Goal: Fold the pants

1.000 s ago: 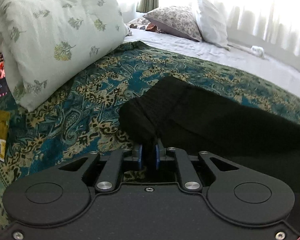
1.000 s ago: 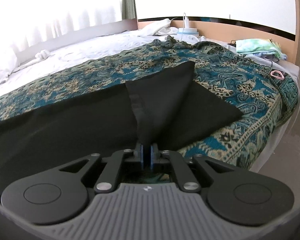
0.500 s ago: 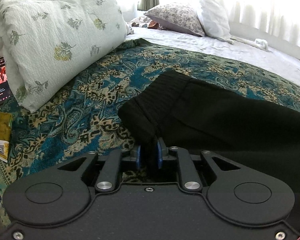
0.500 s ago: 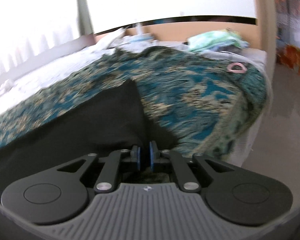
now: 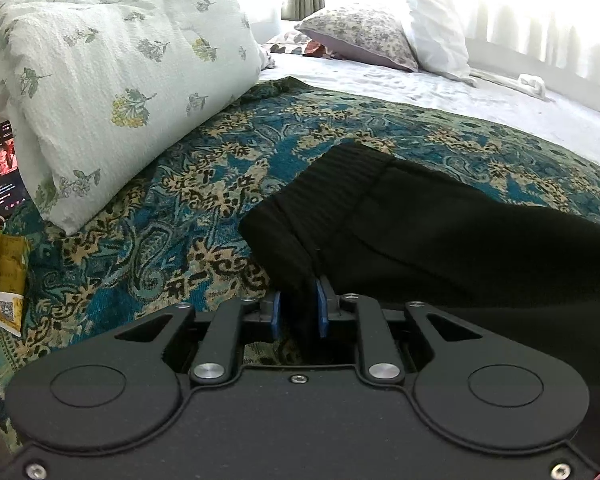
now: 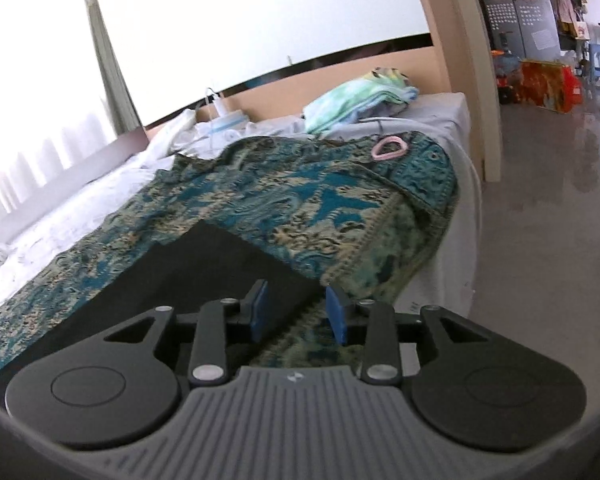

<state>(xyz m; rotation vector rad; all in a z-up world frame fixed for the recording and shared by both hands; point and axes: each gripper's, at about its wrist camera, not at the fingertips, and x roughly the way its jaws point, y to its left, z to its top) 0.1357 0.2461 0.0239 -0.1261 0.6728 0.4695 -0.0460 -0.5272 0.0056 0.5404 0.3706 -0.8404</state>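
Note:
Black pants (image 5: 440, 240) lie along the blue and gold patterned bedspread (image 5: 188, 216). My left gripper (image 5: 298, 312) is shut on the ribbed waistband (image 5: 320, 200) at its near corner. In the right wrist view the leg end of the pants (image 6: 204, 268) lies flat on the bedspread (image 6: 300, 192) near the bed's foot. My right gripper (image 6: 298, 312) is open and empty, just above the corner of the leg end.
A large floral pillow (image 5: 112, 80) sits left of the waistband. Two pillows (image 5: 364, 36) lie at the head. A yellow packet (image 5: 6, 284) hangs at the left. A folded tie-dye cloth (image 6: 360, 96) and pink ring (image 6: 388, 148) lie at the foot. Floor (image 6: 540, 220) lies right.
My right gripper has opened and let go of the pant leg, which now lies flat, and it has swung toward the bed's foot. My left gripper has kept its hold on the waistband.

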